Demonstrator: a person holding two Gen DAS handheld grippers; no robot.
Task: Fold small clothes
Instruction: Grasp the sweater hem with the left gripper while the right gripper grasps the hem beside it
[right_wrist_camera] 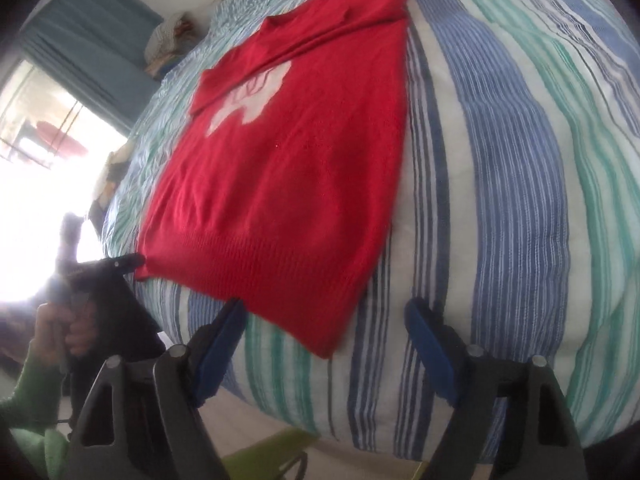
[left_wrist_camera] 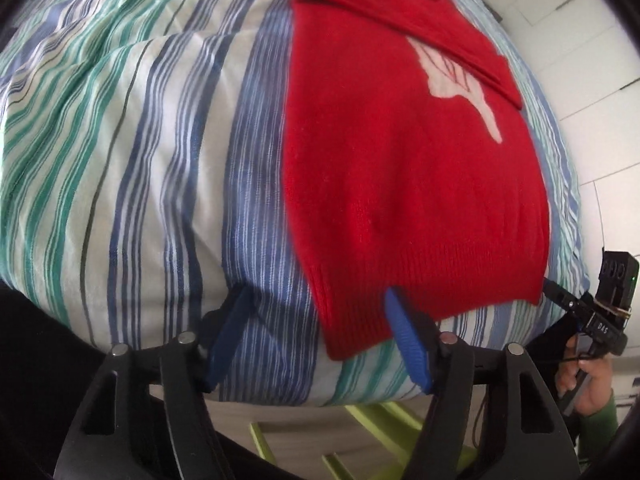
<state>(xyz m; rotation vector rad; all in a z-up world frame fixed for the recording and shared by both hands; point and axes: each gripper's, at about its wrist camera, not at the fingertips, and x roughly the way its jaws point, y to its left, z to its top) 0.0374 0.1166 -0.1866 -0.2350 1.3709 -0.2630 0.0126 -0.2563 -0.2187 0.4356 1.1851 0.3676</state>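
A red knit sweater (left_wrist_camera: 400, 160) with a white motif lies flat on the striped bedding (left_wrist_camera: 140, 160), its sleeves folded across the chest. In the left wrist view my left gripper (left_wrist_camera: 316, 296) stands open at the ribbed hem, whose lower left corner lies between the blue fingers (left_wrist_camera: 404, 332) without being pressed. In the right wrist view the sweater (right_wrist_camera: 288, 160) has its lower right hem corner between the parted fingers of my right gripper (right_wrist_camera: 324, 306), which is open. Each view also shows the other gripper at the hem's far corner, held by a hand in a green sleeve (left_wrist_camera: 596, 416).
The bed's near edge (right_wrist_camera: 360, 436) runs just below both grippers, with a lime-green frame (left_wrist_camera: 384, 416) on the floor beneath. A bright window (right_wrist_camera: 40, 160) and blue curtain (right_wrist_camera: 92, 28) lie to the left. A bundle (right_wrist_camera: 168, 40) sits at the bed's far end.
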